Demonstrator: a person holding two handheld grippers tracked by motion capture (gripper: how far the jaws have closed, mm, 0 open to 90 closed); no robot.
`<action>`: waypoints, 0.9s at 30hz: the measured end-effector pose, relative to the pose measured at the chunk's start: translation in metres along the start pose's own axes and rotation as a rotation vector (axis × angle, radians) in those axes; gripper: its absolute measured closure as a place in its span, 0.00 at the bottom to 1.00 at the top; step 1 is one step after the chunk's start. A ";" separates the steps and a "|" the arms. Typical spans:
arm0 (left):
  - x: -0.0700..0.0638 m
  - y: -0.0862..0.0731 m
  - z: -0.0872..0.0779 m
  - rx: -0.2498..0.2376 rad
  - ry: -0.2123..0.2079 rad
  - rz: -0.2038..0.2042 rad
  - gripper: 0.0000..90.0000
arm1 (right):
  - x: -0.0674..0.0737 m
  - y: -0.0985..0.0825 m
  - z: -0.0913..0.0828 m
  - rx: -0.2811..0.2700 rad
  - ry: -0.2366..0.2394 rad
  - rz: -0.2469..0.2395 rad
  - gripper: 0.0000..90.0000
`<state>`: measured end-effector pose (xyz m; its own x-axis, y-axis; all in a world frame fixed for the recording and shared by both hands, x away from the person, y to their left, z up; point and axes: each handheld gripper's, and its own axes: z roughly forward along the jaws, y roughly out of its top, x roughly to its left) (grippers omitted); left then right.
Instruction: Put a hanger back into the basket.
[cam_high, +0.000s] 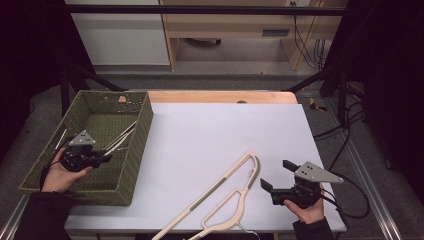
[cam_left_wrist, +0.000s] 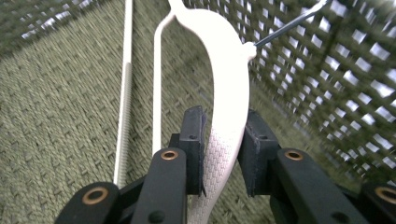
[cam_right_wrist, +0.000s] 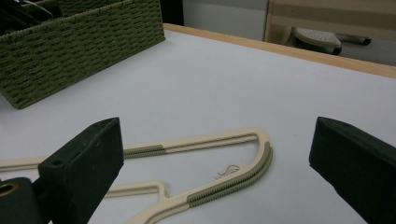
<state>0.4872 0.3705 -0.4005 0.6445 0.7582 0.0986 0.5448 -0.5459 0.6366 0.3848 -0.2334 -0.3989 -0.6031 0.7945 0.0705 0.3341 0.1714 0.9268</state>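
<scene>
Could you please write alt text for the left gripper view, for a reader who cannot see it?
The left gripper grips the arm of a white hanger inside a green woven basket. The hanger's metal hook points toward the basket's lattice wall.

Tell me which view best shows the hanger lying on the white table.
High view: the beige hanger appears nearly whole on the white table. The right gripper view catches one end with its grey grip strips; the left gripper view faces a different hanger inside the basket.

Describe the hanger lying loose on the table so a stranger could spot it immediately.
Start at the white sheet covering the table, right of the green woven basket. Near its front edge, just left of the open right gripper, lies a cream hanger with grey-green ribbed grips. Unlike the white hanger clamped by the left gripper inside the basket, nothing holds it.
</scene>
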 end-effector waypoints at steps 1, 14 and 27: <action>-0.001 0.000 0.001 0.015 -0.004 0.007 0.80 | 0.000 0.000 0.000 -0.001 0.002 0.003 0.04; -0.005 0.001 0.006 0.039 0.013 0.032 0.79 | 0.000 0.000 0.000 -0.006 0.004 -0.007 0.04; -0.012 0.021 -0.040 -0.237 0.049 -0.045 0.43 | 0.003 0.002 -0.001 -0.022 0.016 0.010 0.04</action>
<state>0.4690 0.3641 -0.3581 0.5924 0.7995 0.0999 0.4276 -0.4170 0.8021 0.3829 -0.2310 -0.3961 -0.6112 0.7869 0.0852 0.3244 0.1509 0.9338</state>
